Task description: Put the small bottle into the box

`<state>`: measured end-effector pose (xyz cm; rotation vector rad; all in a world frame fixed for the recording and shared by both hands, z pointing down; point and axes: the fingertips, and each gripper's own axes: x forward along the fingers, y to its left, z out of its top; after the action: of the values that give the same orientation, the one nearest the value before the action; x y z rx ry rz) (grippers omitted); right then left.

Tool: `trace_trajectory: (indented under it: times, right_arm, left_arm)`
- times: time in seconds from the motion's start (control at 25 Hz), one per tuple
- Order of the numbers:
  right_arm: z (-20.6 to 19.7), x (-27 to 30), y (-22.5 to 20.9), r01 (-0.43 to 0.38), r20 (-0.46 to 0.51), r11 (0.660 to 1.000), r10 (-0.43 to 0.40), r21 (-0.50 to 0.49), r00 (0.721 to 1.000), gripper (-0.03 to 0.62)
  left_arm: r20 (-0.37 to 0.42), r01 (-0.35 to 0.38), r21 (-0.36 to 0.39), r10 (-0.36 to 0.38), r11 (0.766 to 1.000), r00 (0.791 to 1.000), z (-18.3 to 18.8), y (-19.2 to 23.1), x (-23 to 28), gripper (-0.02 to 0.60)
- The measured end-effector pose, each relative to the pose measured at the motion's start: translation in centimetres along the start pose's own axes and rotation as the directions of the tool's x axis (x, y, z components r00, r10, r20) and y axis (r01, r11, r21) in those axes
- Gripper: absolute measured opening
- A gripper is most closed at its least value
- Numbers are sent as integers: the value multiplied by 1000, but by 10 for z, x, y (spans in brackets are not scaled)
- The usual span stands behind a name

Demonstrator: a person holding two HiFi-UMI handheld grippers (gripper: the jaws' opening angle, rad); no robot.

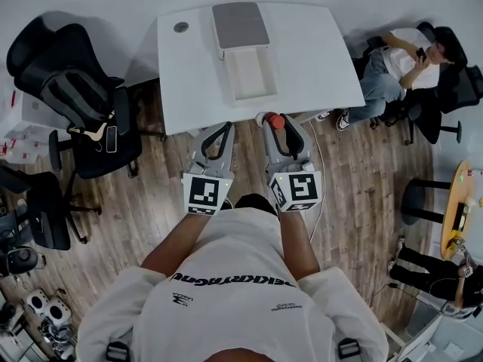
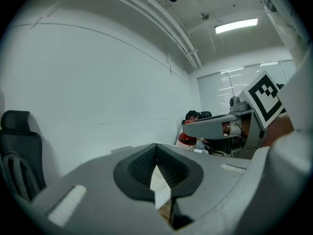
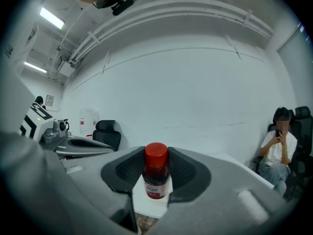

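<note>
A small dark bottle with a red cap (image 1: 276, 121) (image 3: 156, 173) stands upright between the pads of my right gripper (image 1: 277, 129) (image 3: 156, 180), which is shut on it just at the front edge of the white table (image 1: 189, 74). On the table beyond lies the white box (image 1: 232, 89), its grey lid (image 1: 240, 25) folded back behind it. To the left, my left gripper (image 1: 217, 134) (image 2: 156, 153) is shut with nothing in it, its tips over the table's edge. In the left gripper view the bottle (image 2: 186, 140) shows red beside the right gripper's finger (image 2: 215, 126).
Black office chairs (image 1: 83, 104) stand left of the table. A seated person (image 1: 392, 74) is at the table's right end with more chairs behind. A round grommet (image 1: 181, 27) sits at the table's far left. A yellow round table (image 1: 460, 202) is at the right edge.
</note>
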<state>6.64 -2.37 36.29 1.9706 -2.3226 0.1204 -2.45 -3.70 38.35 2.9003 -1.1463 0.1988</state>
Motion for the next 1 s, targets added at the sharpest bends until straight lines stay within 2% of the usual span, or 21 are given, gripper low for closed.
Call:
trace_trajectory:
  times: [0.28,1.0]
  right_arm:
    - [-4,21,-13,-13,-5,1000,13,1,1000,140]
    - [-13,93,-75,-170,-28,985,170,18,985,140]
  left_arm:
    - [-21,-13,-1,13,1000,1000,-6,6,22,5]
    - [-63,-131,1,130,991,989,-5,12,114,5]
